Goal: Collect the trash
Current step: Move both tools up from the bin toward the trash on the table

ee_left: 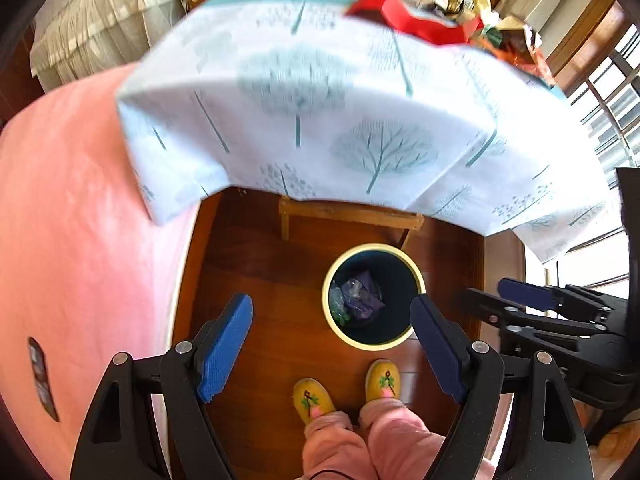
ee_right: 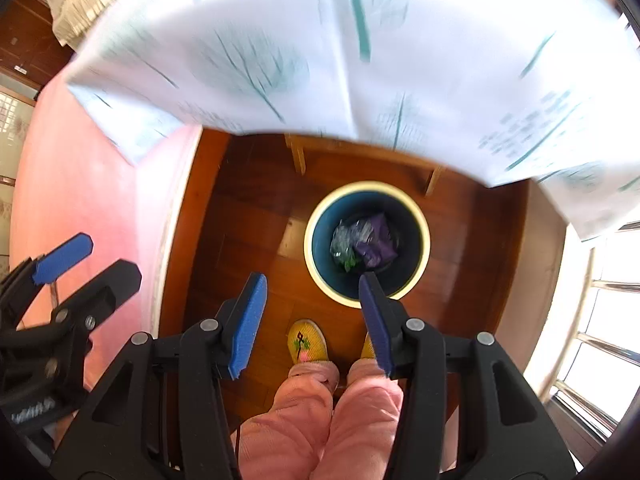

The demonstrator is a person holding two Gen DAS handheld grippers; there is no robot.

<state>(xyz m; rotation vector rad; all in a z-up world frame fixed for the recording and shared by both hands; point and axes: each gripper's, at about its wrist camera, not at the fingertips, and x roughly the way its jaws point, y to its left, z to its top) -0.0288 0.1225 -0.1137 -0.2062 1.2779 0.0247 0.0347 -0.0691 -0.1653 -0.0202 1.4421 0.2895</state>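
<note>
Blue pads line both grippers, and both point down at the round bin with the cream rim and dark blue inside, which stands on the brown wooden floor. The left gripper has its fingers spread wide with nothing between them. The right gripper also has its fingers apart and holds nothing.

Inside the bin lie crumpled purple and clear wrappers. So some trash is already in.

More trash waits far above the bin in the left view: a heap of red paper and shiny wrappers on the table with the white cloth with blue-green trees. The heap sits at the far right part of the table top, well away from both sets of fingers. I think the right gripper is nearer to it, since it hangs on the bin's right side. The red paper looks long from left to right, so fingers should close across its short way.

The person's yellow slippers stand just beside the bin, on the side away from the table
</note>
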